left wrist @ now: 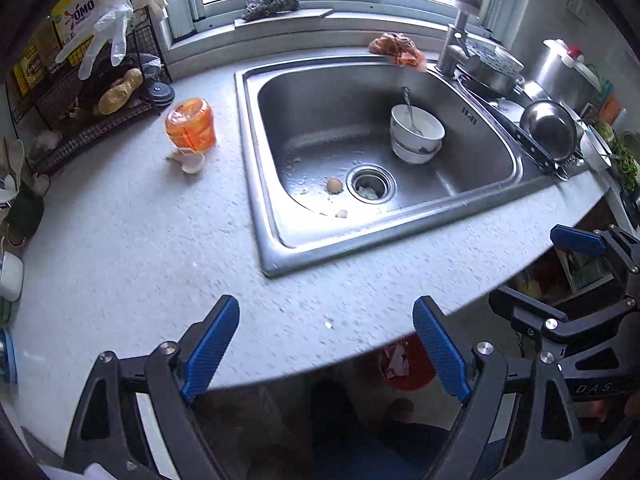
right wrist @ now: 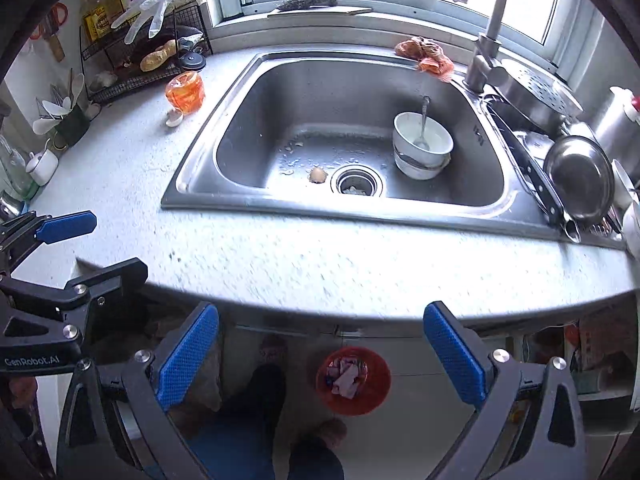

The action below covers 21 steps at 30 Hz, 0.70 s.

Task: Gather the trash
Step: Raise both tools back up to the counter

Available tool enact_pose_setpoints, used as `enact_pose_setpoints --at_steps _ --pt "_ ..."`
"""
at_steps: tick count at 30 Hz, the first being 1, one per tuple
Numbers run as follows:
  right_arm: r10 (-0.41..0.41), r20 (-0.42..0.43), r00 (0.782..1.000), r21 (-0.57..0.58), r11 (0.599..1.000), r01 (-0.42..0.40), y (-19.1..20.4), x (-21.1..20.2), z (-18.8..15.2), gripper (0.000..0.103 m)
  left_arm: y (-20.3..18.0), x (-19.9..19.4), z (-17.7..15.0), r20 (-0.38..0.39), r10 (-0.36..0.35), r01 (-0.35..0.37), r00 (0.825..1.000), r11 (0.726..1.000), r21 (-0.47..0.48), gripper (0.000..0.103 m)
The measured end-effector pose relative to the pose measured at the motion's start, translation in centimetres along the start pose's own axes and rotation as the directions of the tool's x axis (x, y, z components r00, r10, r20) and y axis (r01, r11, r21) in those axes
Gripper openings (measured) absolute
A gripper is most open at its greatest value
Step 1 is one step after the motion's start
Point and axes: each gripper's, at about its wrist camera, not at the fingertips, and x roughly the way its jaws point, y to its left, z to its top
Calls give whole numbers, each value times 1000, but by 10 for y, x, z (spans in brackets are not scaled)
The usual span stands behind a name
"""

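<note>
Blue ribbed pads (left wrist: 210, 350), speckled counter (left wrist: 140, 248), rounded steel sink (left wrist: 256, 216).

We see a pale speckled worktop (left wrist: 132, 248) with a steel sink (left wrist: 256, 168) set into it. On the worktop, left of the sink, stands an orange plastic jar (left wrist: 191, 124), with broken eggshell (left wrist: 188, 159) just in front of it. A black wire rack (left wrist: 100, 116) stands in the far left corner. An orange cloth (left wrist: 396, 49) lies on the sink's back rim. A red bin (right wrist: 353, 380) sits on the floor below.
</note>
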Motion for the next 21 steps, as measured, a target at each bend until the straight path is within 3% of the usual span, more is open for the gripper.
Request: enact_pose_setpoints --at_steps 11,21 --pt "42 56 998 -130 991 -35 75 30 129 102 134 6 75 39 59 -55 998 994 -95 90" --pt "94 17 995 -236 968 -87 128 73 196 102 215 27 99 2 108 -106 994 977 -184 90"
